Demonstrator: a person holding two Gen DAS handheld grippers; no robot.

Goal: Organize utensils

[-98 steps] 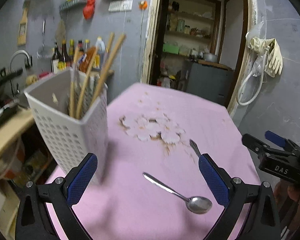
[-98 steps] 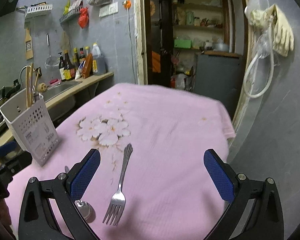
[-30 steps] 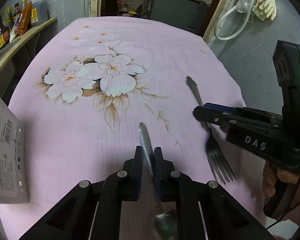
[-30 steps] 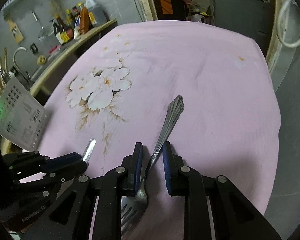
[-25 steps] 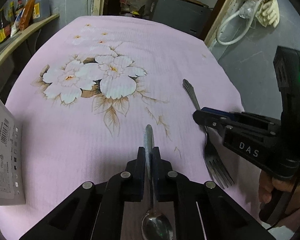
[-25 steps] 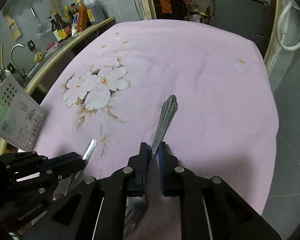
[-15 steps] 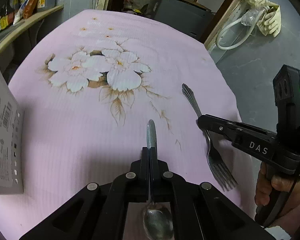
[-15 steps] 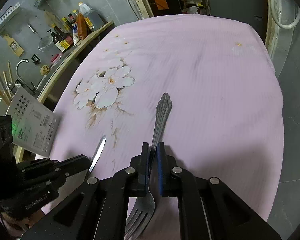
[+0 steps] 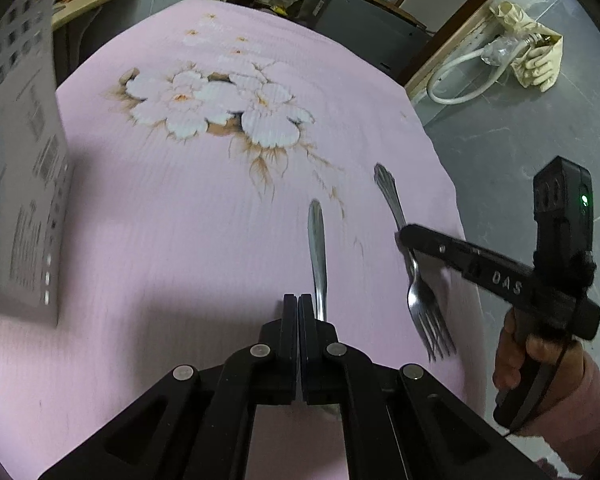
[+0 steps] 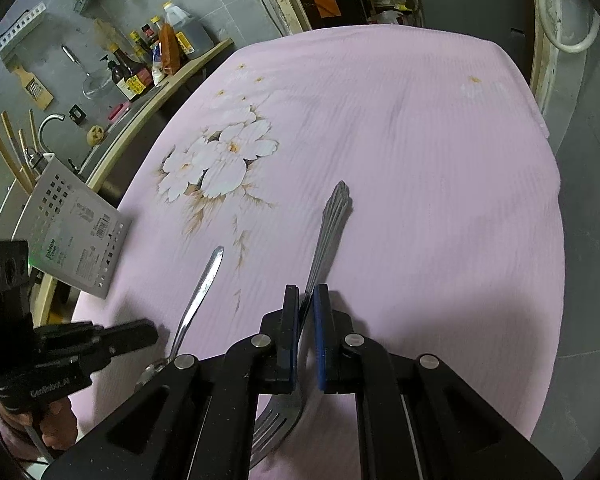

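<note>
Both tongs are clamped down right now. Left gripper (image 9: 299, 304) has its jaws pinched tight, with the spoon (image 9: 317, 252) handle poking out ahead just beside the right pad, so I can't tell if it's really gripped. Right gripper (image 10: 306, 312) is squeezing the fork (image 10: 328, 232) partway along its handle, tines back under the tool. Both pieces sit near each other on the pink flowered tablecloth (image 10: 420, 140). White perforated utensil holder (image 10: 76, 236) stands off at the left edge with chopsticks (image 10: 10, 152) in it.
</note>
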